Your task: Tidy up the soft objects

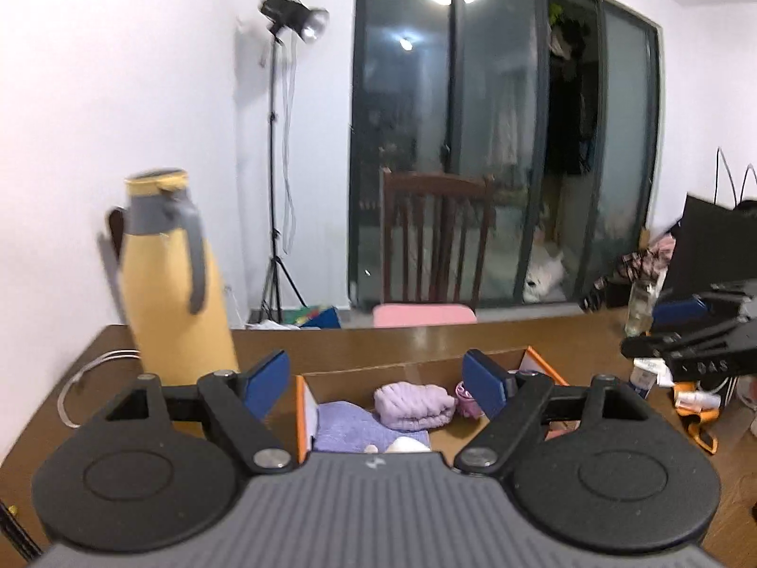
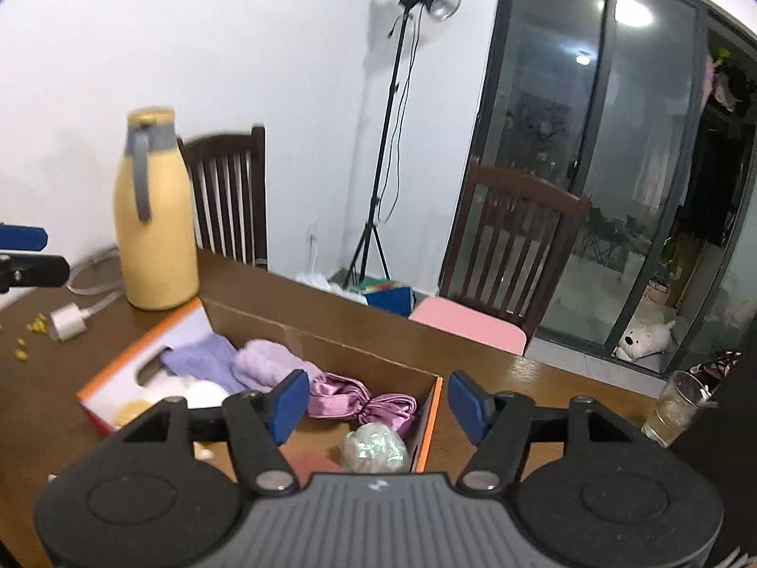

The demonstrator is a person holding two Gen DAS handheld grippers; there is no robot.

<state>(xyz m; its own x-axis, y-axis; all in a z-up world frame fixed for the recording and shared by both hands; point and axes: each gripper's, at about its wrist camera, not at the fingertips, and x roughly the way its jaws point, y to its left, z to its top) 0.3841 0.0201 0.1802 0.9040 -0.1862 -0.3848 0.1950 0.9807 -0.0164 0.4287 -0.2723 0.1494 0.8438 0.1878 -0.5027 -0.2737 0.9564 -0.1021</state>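
Nearest the lens in the left wrist view: left gripper (image 1: 376, 386), blue pads spread wide, nothing between them, hovering just short of the near end of an open cardboard box with orange edges (image 1: 301, 409). Same picture from the right wrist: right gripper (image 2: 374, 404) also wide apart and empty, held above the box's right end.

Inside the box, already gathered: a folded lavender towel (image 2: 203, 359) at the left end, a chunky pale-purple knitted piece (image 2: 265, 364) beside it, a glossy pink satin scrunchie or ribbon bundle (image 2: 355, 402) toward the right, a crinkly iridescent puff (image 2: 374, 447) in the near right corner, and something white and fluffy (image 2: 203, 393) low on the left, partly hidden behind the gripper arm. Soft things lying loosely, some touching, not stacked neatly.

Judging by this, most of the job looks done: no soft item visible loose on the wooden bench (image 2: 544, 378). Remaining on the bench, but hardly soft: a tall yellow insulated jug with grey handle (image 2: 154, 217), a white charger plug with cable (image 2: 68, 324), small yellow bits (image 2: 35, 324), a drinking glass (image 2: 676, 409) at the far right. Possibly left: tidying or straightening the contents, or fetching items out of frame. Cannot tell whether more soft pieces wait behind the cameras.
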